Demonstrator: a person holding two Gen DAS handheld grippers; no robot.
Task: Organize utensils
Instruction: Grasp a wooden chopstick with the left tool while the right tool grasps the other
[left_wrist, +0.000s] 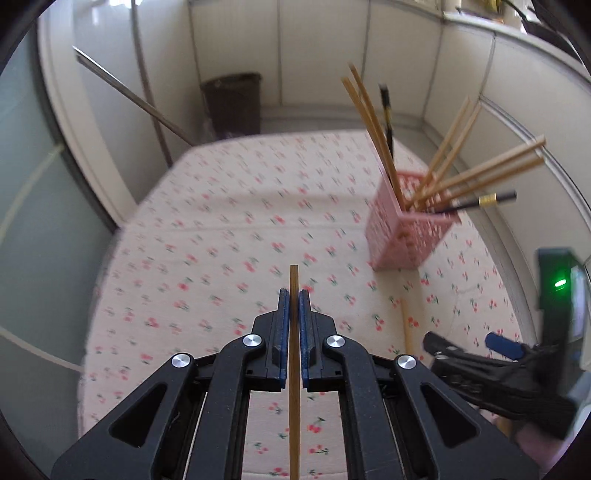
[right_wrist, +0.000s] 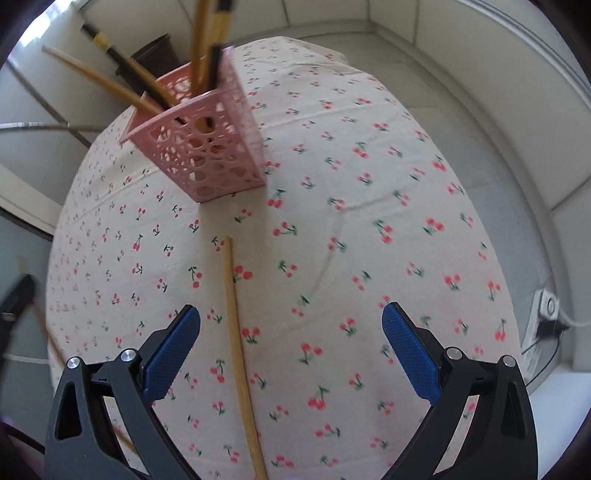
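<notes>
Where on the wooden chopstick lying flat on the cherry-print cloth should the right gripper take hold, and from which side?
Grip the chopstick partway along its shaft, coming from above with the right gripper open and one of the fingers on each long side. It lies flat on the cloth, thin and straight, so only closing across its width seems likely to catch it.

Probably a home: cherry-print tablecloth (right_wrist: 369, 206), pink basket (right_wrist: 207, 147) of chopsticks (left_wrist: 480, 173).
</notes>
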